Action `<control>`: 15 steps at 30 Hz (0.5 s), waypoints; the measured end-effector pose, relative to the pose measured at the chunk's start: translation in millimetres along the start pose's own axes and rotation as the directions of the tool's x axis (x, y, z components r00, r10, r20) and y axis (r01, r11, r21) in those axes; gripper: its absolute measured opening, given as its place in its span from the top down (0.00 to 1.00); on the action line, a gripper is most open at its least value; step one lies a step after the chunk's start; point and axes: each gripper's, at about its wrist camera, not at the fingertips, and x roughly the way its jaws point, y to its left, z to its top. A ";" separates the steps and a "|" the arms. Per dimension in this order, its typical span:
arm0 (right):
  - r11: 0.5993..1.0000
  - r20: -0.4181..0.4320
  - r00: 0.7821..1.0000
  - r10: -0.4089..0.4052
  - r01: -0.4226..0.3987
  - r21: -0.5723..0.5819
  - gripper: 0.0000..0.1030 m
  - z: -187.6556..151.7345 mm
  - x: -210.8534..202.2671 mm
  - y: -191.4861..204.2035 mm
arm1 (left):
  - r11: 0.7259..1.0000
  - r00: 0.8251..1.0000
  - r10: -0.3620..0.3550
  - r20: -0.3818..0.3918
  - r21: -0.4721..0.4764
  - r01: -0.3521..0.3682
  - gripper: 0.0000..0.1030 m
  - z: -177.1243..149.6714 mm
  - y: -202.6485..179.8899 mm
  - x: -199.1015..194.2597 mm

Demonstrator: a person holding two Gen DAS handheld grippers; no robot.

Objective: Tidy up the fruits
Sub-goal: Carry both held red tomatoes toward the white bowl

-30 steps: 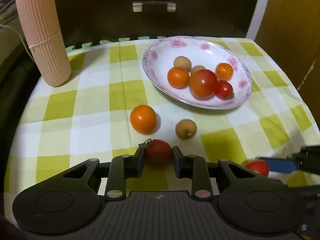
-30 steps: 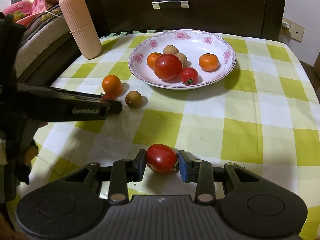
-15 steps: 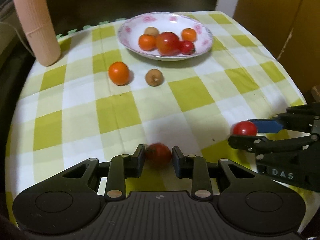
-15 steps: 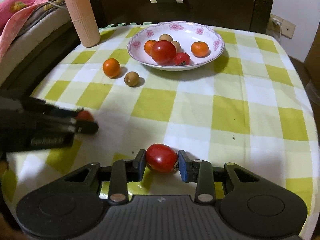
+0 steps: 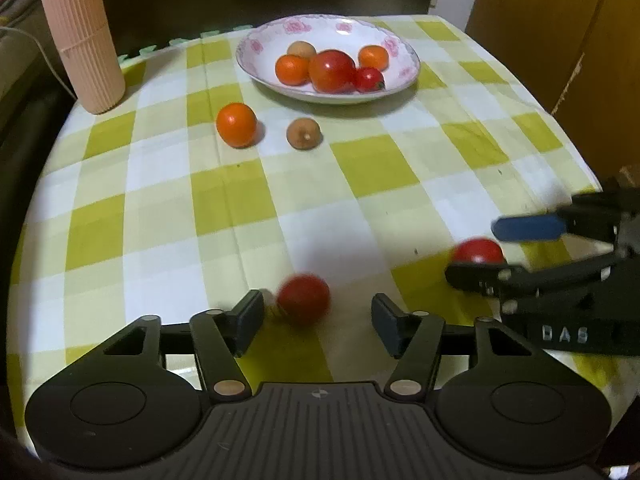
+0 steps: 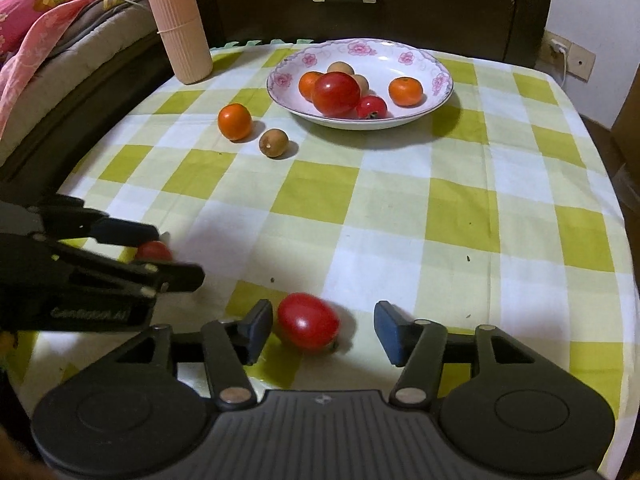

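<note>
Both tongs, clenched a second ago, are opening: left tongs (image 5: 316,320) and right tongs (image 6: 322,328) each release a tomato (image 5: 303,299) (image 6: 308,321) onto the table (image 6: 400,216), well short of the plate (image 6: 440,80); neither fruit is yet sorted

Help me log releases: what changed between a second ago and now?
Both grippers pulled back toward the table's near edge, then let go. The left gripper jaws are opening off its small tomato; the right gripper jaws are opening off its tomato. Both tomatoes lie free on the cloth. The plate, loose orange and brown fruit stayed put.
</note>
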 end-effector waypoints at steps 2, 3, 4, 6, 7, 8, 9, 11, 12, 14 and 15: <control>1.000 -0.003 1.000 0.000 0.000 -0.007 0.48 -0.1 -0.7 0.6 | 1.000 1.000 0.012 0.001 0.008 -0.012 0.32 -2.4 -1.2 -0.1; 1.000 0.000 1.000 0.002 -0.002 -0.009 0.48 -0.4 -1.6 0.7 | 1.000 1.000 0.013 0.002 0.005 -0.013 0.32 -1.7 -1.0 0.0; 1.000 0.002 1.000 0.006 -0.006 -0.011 0.48 -0.8 -2.4 1.1 | 1.000 1.000 0.013 0.003 0.000 -0.013 0.32 -0.3 -0.3 0.5; 1.000 0.003 1.000 0.009 -0.009 -0.013 0.48 -2.0 -3.4 2.4 | 1.000 1.000 0.014 0.006 -0.012 -0.014 0.32 2.4 1.7 1.6; 1.000 0.000 1.000 0.008 -0.008 -0.016 0.48 -2.7 -3.5 3.4 | 1.000 1.000 0.016 0.005 -0.016 -0.016 0.33 3.4 2.6 2.1; 1.000 -0.003 1.000 0.007 -0.007 -0.020 0.48 -3.2 -3.2 4.5 | 1.000 1.000 0.017 0.004 -0.018 -0.017 0.33 4.0 3.0 2.4; 1.000 -0.006 1.000 0.009 -0.009 -0.020 0.48 -3.3 -2.8 5.0 | 1.000 1.000 0.020 0.002 -0.019 -0.020 0.34 4.2 3.2 2.6; 1.000 -0.010 1.000 0.014 -0.014 -0.018 0.48 -3.4 -1.9 6.1 | 0.999 1.000 0.028 -0.002 -0.025 -0.028 0.38 4.8 3.9 2.5; 1.000 -0.010 1.000 0.012 -0.012 -0.018 0.48 -3.0 -1.5 6.8 | 0.999 0.999 0.034 -0.005 -0.025 -0.034 0.41 4.9 4.0 2.3; 1.000 -0.012 1.000 0.018 -0.018 -0.022 0.50 -2.3 -1.1 9.0 | 0.999 0.999 0.045 -0.013 -0.030 -0.045 0.47 4.7 5.0 1.3; 1.000 -0.012 1.000 0.016 -0.017 -0.025 0.56 -2.3 -1.0 10.0 | 0.998 0.999 0.046 -0.017 -0.034 -0.047 0.51 5.2 5.5 1.1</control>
